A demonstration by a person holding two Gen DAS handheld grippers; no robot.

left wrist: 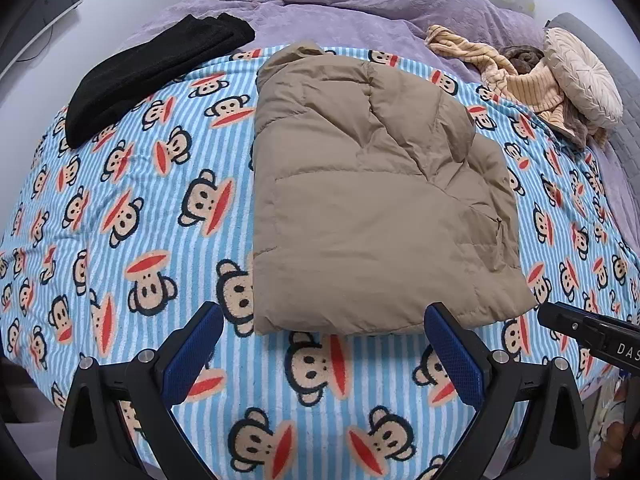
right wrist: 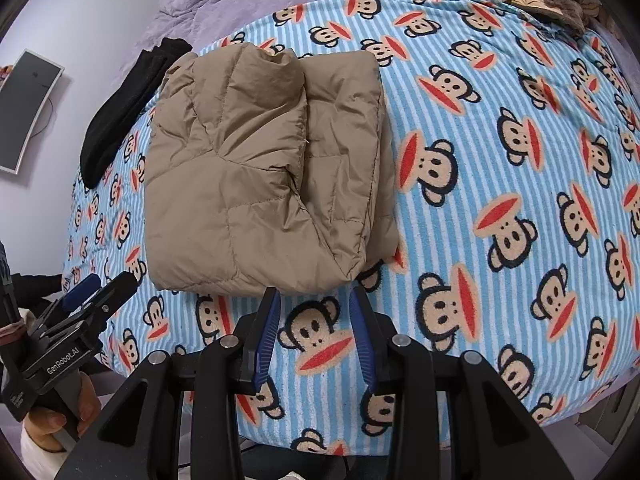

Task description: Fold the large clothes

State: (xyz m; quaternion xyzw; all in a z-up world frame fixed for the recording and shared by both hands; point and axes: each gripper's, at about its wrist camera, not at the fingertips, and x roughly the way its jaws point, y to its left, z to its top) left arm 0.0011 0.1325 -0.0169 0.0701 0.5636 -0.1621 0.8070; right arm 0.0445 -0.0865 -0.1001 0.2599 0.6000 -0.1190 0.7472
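Left wrist view: the left gripper [left wrist: 324,344] hangs with fingers spread wide and empty, just short of the folded tan puffer jacket [left wrist: 368,200] lying on the monkey-print blanket [left wrist: 132,208]. Right wrist view: the right gripper [right wrist: 314,320], fingers partly spread and empty, sits at the jacket's near edge.

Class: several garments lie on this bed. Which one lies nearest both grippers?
The tan puffer jacket, folded flat, just beyond both grippers. The black garment and the crumpled yellow striped top lie farther back.
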